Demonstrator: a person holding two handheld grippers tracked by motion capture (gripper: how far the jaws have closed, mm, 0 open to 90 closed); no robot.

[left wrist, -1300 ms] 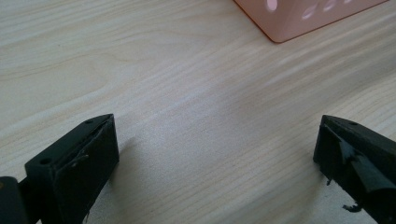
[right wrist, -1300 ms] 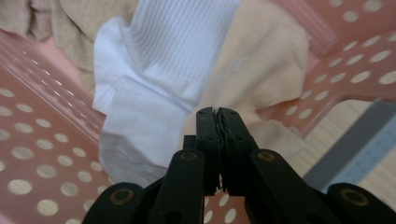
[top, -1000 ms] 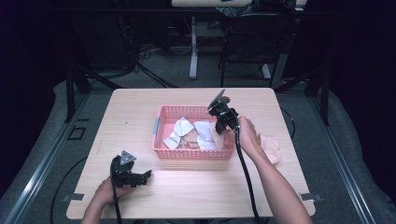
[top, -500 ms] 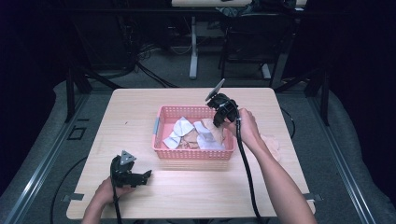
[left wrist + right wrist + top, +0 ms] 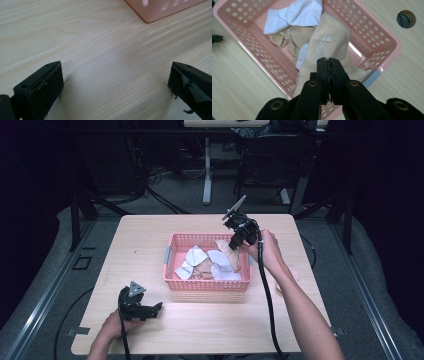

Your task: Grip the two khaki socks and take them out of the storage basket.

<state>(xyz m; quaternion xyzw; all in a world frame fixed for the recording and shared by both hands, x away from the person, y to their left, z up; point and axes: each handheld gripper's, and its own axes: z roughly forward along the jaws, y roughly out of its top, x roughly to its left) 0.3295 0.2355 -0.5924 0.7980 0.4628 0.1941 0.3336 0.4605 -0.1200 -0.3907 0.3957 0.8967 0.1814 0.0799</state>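
Pale wood grain runs across my table, which sits in the middle of the high view on grey floor, with dark room, black cables and a white desk leg at the top of the frame. At the table's centre stands my pink perforated basket, holding white socks and tan ones in a heap. My right gripper hangs over the basket's upper right corner; in the right gripper view its jaws are pressed together on a beige sock with small white lettering, which drapes down into the basket. A round cable hole in the tabletop shows at the upper right of that view. My left gripper rests low on the table at the lower left of the high view, well apart from the basket, its jaws spread wide over bare wood with nothing between them; a basket corner shows at the top of the left gripper view.
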